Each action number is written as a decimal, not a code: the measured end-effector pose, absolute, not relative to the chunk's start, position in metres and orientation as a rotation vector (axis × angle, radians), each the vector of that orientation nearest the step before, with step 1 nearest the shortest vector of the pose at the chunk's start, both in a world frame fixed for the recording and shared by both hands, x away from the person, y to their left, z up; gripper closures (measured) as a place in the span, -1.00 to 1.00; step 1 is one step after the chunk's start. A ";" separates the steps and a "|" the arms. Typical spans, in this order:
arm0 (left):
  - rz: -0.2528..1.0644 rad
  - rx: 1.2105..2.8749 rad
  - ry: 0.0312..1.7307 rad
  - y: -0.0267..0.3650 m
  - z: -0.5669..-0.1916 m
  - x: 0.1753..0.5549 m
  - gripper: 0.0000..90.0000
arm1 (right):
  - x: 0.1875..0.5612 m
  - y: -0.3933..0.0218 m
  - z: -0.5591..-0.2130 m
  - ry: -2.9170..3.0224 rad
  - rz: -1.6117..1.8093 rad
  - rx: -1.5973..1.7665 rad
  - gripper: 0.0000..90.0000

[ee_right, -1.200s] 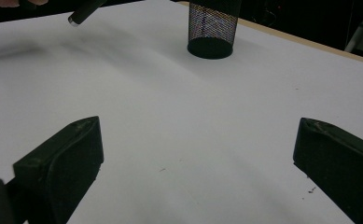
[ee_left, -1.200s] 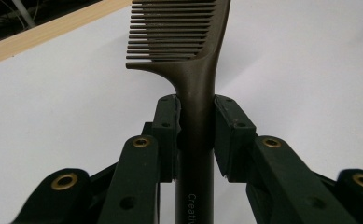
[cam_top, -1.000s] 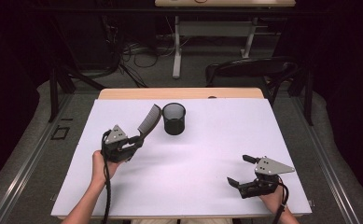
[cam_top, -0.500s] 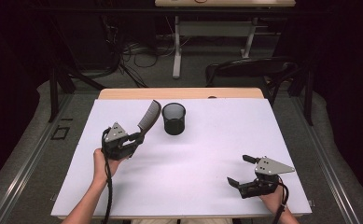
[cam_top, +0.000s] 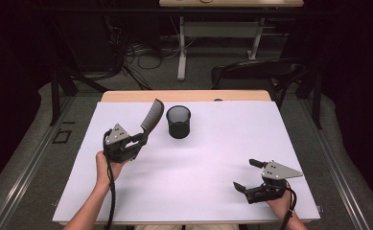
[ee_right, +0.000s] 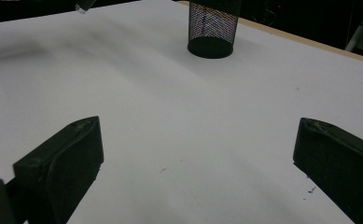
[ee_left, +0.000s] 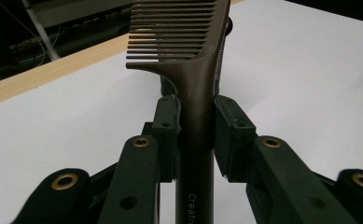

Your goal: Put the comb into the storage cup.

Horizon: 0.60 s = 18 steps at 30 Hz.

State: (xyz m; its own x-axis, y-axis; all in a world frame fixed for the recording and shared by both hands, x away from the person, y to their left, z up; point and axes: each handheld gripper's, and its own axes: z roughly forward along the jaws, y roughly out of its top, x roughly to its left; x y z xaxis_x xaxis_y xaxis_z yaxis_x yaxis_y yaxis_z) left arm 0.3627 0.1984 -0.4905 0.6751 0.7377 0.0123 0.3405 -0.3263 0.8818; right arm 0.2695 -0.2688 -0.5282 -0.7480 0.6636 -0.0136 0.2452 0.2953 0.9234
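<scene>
A dark brown comb rises tilted from my left gripper, whose jaws are shut on its handle; the toothed end points up toward the far side. Just right of the comb stands a black mesh cup, upright on the white table sheet. My right gripper rests low near the table's front right, jaws spread wide with nothing between them, facing the cup across bare sheet.
The wooden table edge runs along the far side. Beyond it are a dark chair, desk legs and cables on the floor. The person's forearms enter from the front edge.
</scene>
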 end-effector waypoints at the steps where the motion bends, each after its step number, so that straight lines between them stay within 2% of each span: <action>1: 0.522 1.928 0.840 0.198 -0.490 0.363 0.60 | 0.270 -0.269 -0.528 2.175 1.443 0.814 -0.97; 18: 0.537 1.902 0.836 0.195 -0.484 0.366 0.60 | 0.270 -0.269 -0.529 2.175 1.443 0.818 -0.97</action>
State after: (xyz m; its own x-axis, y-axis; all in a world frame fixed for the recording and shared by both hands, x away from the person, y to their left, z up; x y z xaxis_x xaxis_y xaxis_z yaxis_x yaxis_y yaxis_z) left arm 0.3656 0.1952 -0.4843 0.6691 0.7430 0.0158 0.3230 -0.3099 0.8942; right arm 0.2700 -0.2686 -0.5286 -0.7468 0.6649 -0.0119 0.2476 0.2946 0.9230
